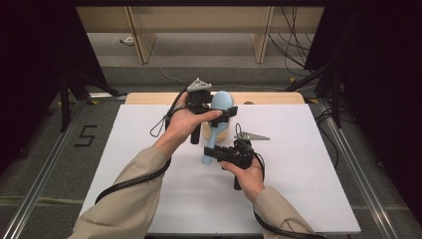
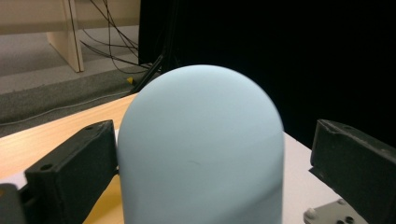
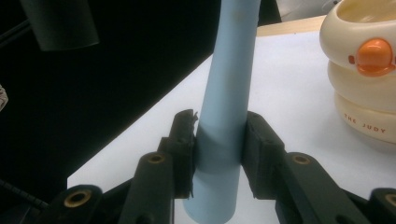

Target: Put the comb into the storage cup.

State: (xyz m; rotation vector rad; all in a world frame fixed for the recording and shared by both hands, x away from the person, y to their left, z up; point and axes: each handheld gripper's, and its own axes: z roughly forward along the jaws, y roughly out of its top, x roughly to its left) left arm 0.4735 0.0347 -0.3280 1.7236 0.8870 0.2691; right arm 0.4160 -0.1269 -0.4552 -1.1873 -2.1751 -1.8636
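Your sleeves: both forearms come in from the bottom of the high view, over the near edge of the bench.
Bench point(image 1: 308, 199): its white top carries a cream container; a strip of bare wood shows along the far edge.
Hairbrush point(image 1: 217, 122): pale blue, held up off the bench between your two grippers, head toward the far side, handle toward you.
Cream container point(image 3: 364, 79): ribbed, with an orange knob on its side, it stands on the bench just beside the brush handle.
Left gripper point(image 1: 215, 113): you have it at the brush head with its jaws spread wide. In the left gripper view one jaw lies against the head's side, the other stands clear.
Right gripper point(image 3: 218, 149): you are pinching the brush handle near its end, both pads pressed on it.
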